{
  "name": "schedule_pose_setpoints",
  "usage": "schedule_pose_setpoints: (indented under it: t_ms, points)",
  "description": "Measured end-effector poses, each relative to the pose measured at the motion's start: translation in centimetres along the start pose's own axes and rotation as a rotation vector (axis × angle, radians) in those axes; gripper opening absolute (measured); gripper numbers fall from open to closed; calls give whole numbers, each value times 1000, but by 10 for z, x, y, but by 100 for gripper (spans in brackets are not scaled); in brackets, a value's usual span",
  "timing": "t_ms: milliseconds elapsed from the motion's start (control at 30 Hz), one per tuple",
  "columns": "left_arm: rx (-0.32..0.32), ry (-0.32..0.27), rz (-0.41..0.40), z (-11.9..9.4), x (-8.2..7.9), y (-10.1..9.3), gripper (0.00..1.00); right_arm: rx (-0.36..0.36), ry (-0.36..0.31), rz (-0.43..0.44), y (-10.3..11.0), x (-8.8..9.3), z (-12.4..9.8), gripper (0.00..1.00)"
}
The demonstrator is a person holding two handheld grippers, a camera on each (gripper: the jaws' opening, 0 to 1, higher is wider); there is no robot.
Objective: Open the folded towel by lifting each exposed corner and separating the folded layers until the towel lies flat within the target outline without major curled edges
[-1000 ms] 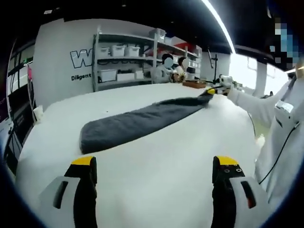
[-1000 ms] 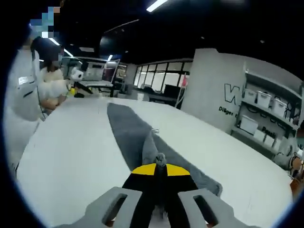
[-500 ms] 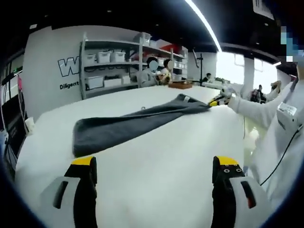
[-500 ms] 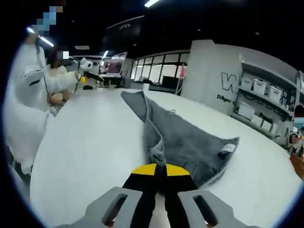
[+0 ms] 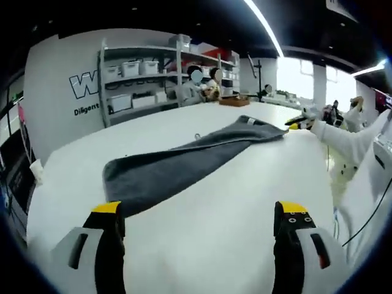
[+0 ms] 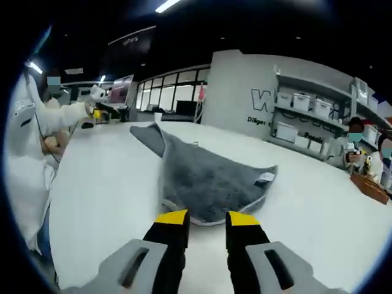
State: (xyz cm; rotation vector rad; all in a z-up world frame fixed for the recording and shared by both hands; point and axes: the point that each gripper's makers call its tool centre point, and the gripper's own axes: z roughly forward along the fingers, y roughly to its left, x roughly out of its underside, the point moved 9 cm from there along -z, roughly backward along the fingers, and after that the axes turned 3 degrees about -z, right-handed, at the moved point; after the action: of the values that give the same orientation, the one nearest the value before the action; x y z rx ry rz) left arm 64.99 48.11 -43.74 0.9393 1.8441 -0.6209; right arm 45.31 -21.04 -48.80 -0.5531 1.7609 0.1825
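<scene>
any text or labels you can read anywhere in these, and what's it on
"W": large outlined letter on the grey wall, cut off by the shelving.
"Dilige": smaller line under it in the left gripper view, the rest hidden.
"Diliger": same line in the right gripper view, partly blurred.
Tag on the towel: too small to read.
Bins on the shelving: no legible labels.

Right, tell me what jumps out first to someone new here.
The dark grey towel grabs the eye, spread partly open across the white table. Just in front of its near edge sits the right claw, yellow-tipped and slightly parted. Behind, a grey wall carries shelves of white bins.
</scene>
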Motion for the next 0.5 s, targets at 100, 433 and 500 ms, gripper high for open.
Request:
schedule_pose_setpoints:
  t_ms: [100, 433, 500]
  points:
    - [-3, 15, -6, 10, -5, 24, 100, 30, -11, 20, 1, -6, -11, 40]
    - [39, 16, -73, 56, -23, 100, 100, 49, 19, 49, 16, -25, -19, 65]
    - [43, 33, -61, 63, -25, 110, 99, 49, 31, 49, 18, -30, -17, 70]
